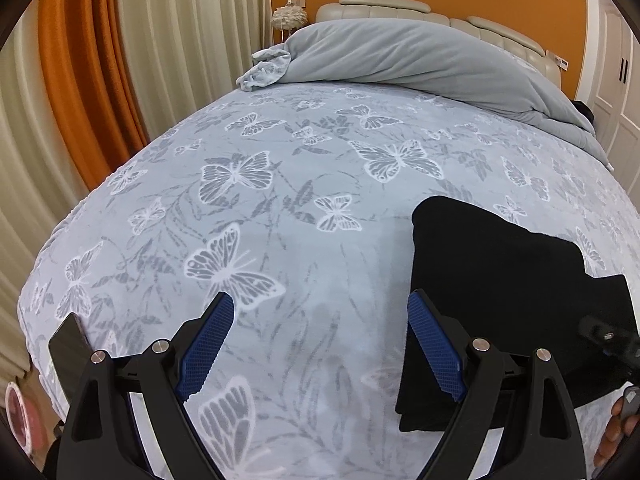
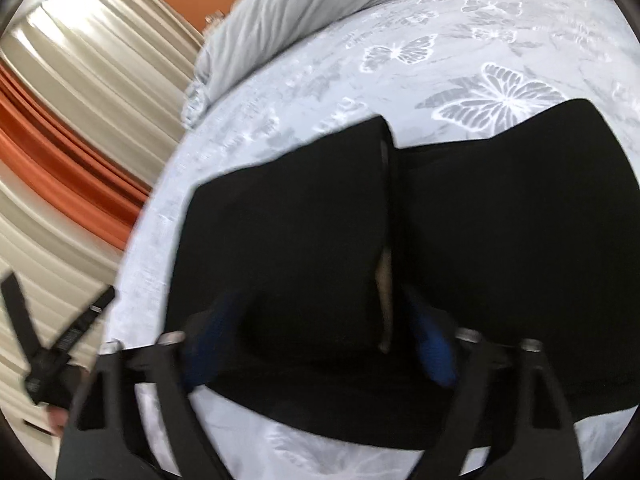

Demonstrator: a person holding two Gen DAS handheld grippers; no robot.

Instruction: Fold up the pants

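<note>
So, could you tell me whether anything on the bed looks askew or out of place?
The folded black pants look uneven: a gap splits the two stacked halves, and their top edges do not line up. The grey duvet lies bunched by the headboard.

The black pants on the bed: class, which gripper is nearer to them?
Right. The right gripper is over the black pants, its fingers straddling the fabric. The left gripper hangs over bare bedspread, pants beside it.
</note>
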